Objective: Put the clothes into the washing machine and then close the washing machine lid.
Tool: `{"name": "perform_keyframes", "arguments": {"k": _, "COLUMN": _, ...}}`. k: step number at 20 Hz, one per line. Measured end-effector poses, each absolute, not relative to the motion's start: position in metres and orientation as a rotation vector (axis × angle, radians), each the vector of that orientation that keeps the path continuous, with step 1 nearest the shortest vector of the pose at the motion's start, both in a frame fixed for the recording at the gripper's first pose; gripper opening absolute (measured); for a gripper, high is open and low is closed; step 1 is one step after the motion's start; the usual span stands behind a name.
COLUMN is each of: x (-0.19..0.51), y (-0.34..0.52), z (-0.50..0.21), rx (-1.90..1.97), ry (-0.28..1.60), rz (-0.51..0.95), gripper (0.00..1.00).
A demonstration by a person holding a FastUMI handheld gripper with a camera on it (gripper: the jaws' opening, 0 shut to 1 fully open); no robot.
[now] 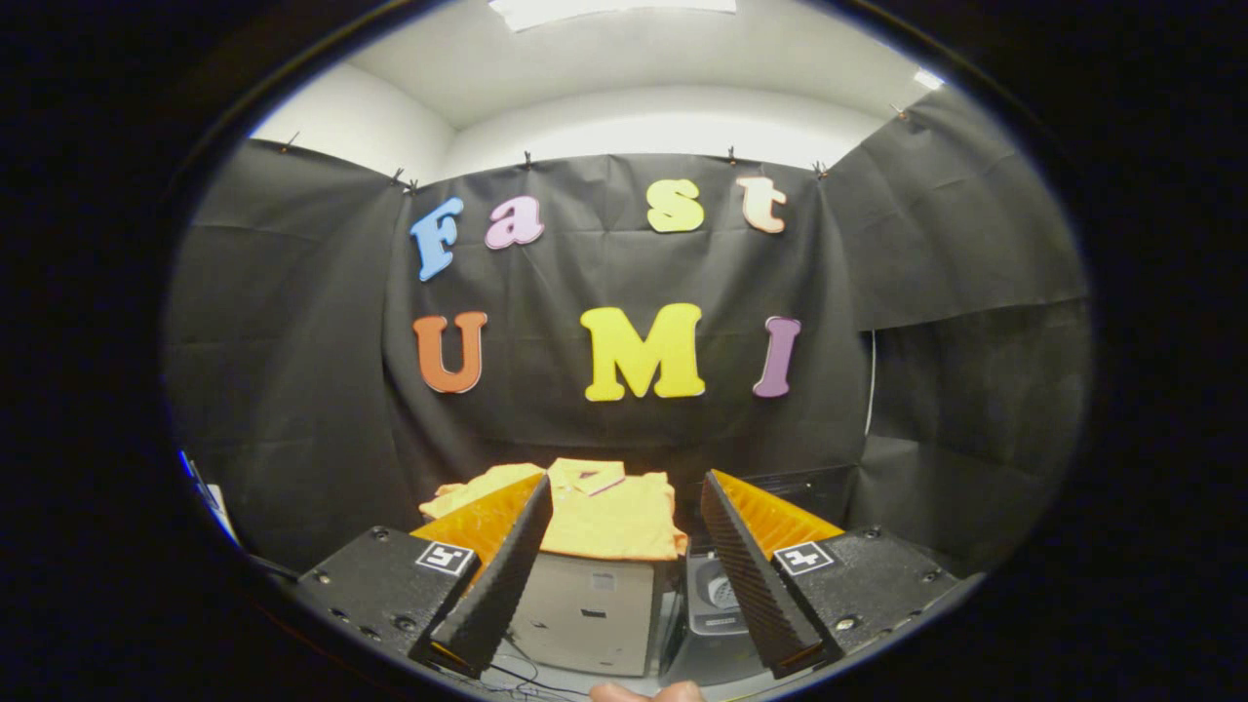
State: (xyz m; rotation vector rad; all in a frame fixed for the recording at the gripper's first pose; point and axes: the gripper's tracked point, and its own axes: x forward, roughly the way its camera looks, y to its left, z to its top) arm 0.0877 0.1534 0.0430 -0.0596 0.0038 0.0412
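Claw: fingers stood apart, holding nothing.
Clothes: yellow shirt lay beyond fingertips, atop pale box.
Washing machine: between fingers, nearer right one.
Risk: a shallow pinch could let the shirt slip or snag.

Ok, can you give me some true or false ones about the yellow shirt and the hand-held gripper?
1. The hand-held gripper is wide open. True.
2. The yellow shirt is pinched between the fingers. False: it lies beyond them, untouched.
3. The shirt lies folded on a pale box. True.
4. The shirt is already inside the washing machine. False: it lies on the box beside the machine.
5. The shirt's collar faces the black cloth wall. True.
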Motion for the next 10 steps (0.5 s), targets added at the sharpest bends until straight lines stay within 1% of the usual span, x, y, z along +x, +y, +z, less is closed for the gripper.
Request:
{"name": "perform_keyframes", "arguments": {"k": 3, "x": 0.127, "y": 0.171, "z": 0.045, "rx": -0.035, "ry": 0.055, "rz": 0.081, "gripper": 0.97}}
{"name": "perform_keyframes", "arguments": {"k": 10, "x": 0.252, "y": 0.206, "z": 0.036, "rx": 0.013, "ry": 0.218, "rz": 0.187, "gripper": 0.97}}
